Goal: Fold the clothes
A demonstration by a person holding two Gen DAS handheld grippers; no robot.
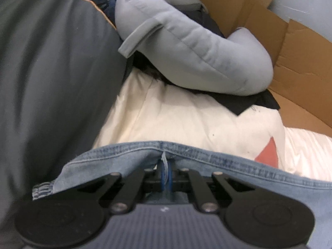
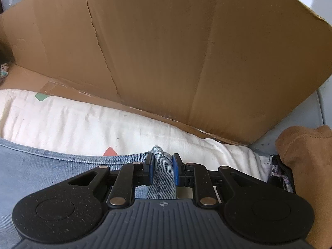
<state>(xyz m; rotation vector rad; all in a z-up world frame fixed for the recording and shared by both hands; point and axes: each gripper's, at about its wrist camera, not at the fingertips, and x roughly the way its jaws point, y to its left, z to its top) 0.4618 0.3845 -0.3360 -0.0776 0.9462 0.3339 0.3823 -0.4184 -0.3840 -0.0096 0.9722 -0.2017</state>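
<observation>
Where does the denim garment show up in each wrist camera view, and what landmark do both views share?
Left wrist view: the denim garment runs across the bottom, its hem pinched in the left tool.
Right wrist view: the denim garment fills the lower left, a bunched fold clamped in the right tool.
Shared landmark: the brown cardboard box behind the white printed cloth.
</observation>
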